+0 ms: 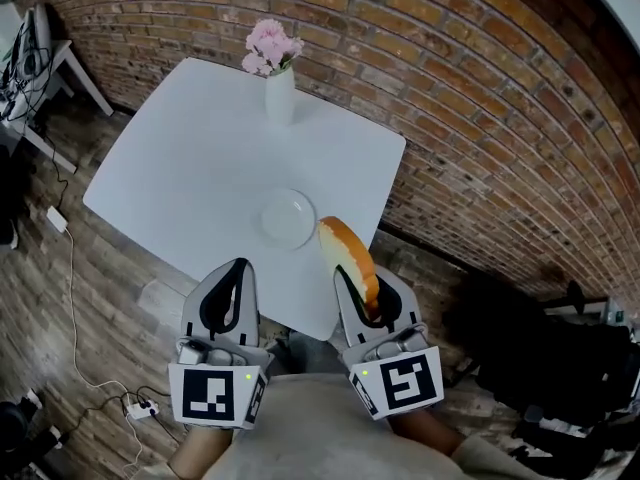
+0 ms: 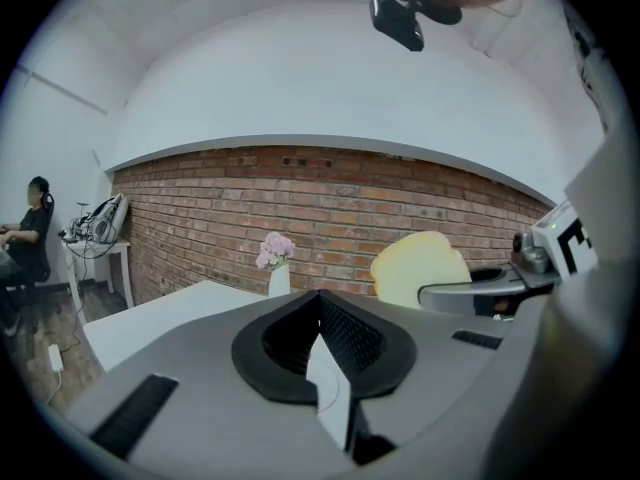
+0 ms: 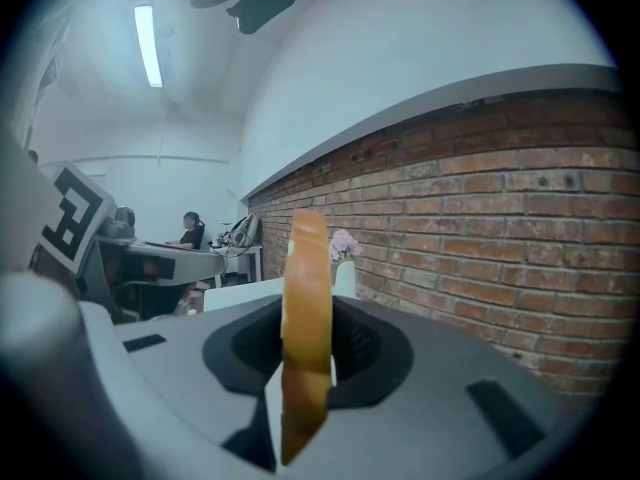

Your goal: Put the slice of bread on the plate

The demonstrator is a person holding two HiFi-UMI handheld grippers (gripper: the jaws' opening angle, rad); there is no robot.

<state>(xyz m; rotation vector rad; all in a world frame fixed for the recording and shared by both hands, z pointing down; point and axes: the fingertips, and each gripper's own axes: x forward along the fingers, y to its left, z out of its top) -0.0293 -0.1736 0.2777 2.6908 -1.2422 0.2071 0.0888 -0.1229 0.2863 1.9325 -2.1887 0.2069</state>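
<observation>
The right gripper [image 1: 362, 286] is closed on a slice of bread [image 1: 347, 250]. In the right gripper view the gripper [image 3: 308, 320] has its two dark jaws pressed against the flat faces of the bread [image 3: 305, 268]. The slice stands upright on edge, with its brown crust facing the camera and its top rising above the jaw tips. The left gripper [image 1: 237, 270] is closed and holds nothing. In its own view the gripper [image 2: 320, 303] shows its ribbed jaws meeting at the tips.

From the head view, both grippers are side by side over the near edge of a white square counter [image 1: 190, 158], pointing away from the person. The bread is in the air, just to the right of a small round white plate [image 1: 288, 218] and not touching it. The plate sits on the near part of the counter, ahead of and between the two grippers.

At the far edge of the counter stands a white vase [image 1: 280, 94] holding pink flowers [image 1: 270, 46]. A red brick wall [image 1: 480, 98] runs behind and to the right of the counter. The floor [image 1: 60, 298] is dark wood, with a white cable lying on it at the left. In the left gripper view a person [image 2: 30, 230] sits at a desk far off to the left.
</observation>
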